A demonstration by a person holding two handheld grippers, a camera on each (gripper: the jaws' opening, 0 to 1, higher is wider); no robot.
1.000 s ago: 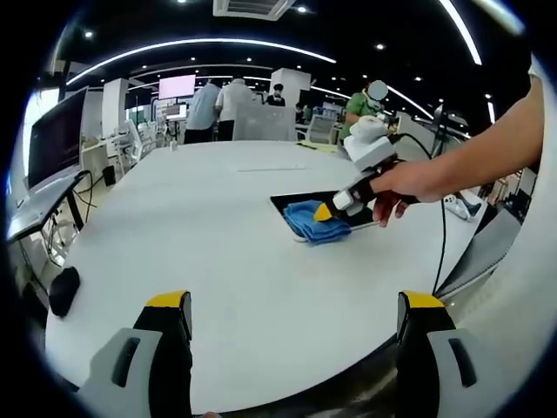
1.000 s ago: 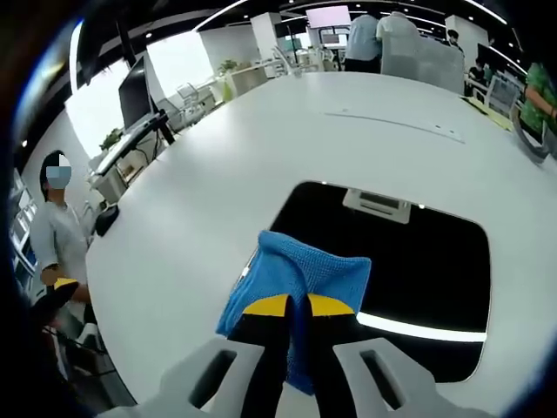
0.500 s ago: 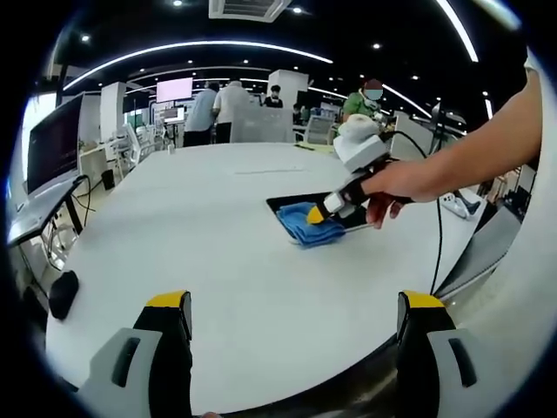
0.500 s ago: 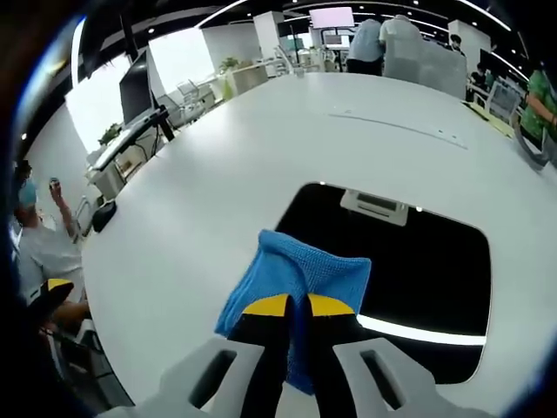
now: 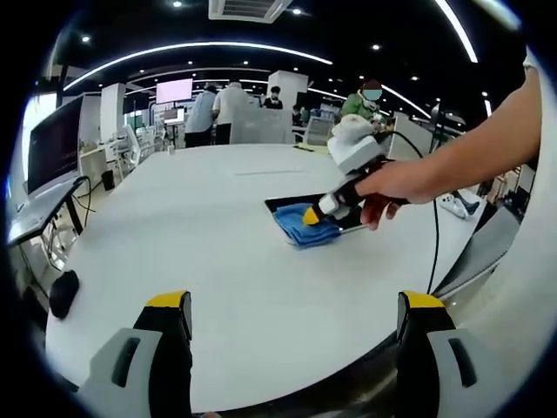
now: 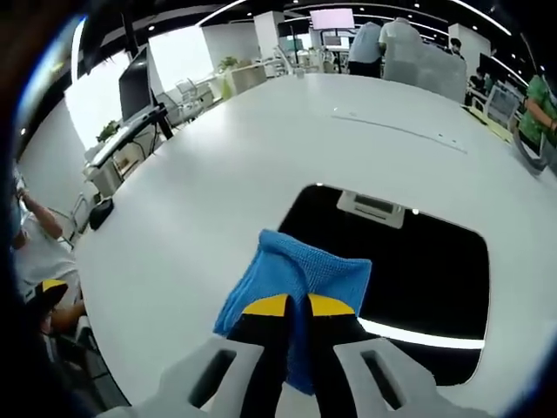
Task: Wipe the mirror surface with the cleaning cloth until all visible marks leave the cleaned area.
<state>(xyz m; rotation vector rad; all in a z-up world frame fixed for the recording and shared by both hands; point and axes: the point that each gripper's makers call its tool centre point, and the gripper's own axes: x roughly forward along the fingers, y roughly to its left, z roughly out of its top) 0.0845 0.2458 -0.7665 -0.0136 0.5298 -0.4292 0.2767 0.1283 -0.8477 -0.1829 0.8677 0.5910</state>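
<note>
Right gripper (image 6: 298, 306) is clamped on the folded blue cloth (image 6: 300, 280), pressing it flat on the mirror (image 6: 418, 270) at its near-left corner to wipe, while the left gripper (image 5: 296, 318) hangs back wide open and empty over the white table (image 5: 209, 244).

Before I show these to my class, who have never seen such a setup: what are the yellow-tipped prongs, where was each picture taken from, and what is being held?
No robot here: a person holds a pair of tongs in each hand, and a camera rides on each pair. The left gripper view looks out between the open left tongs across a white table; further off, the person's hand works the right tongs. The right gripper view looks down those tongs, shut on a blue cleaning cloth. The cloth lies over the near left corner of a dark mirror flat on the table. People stand in the background.
</note>
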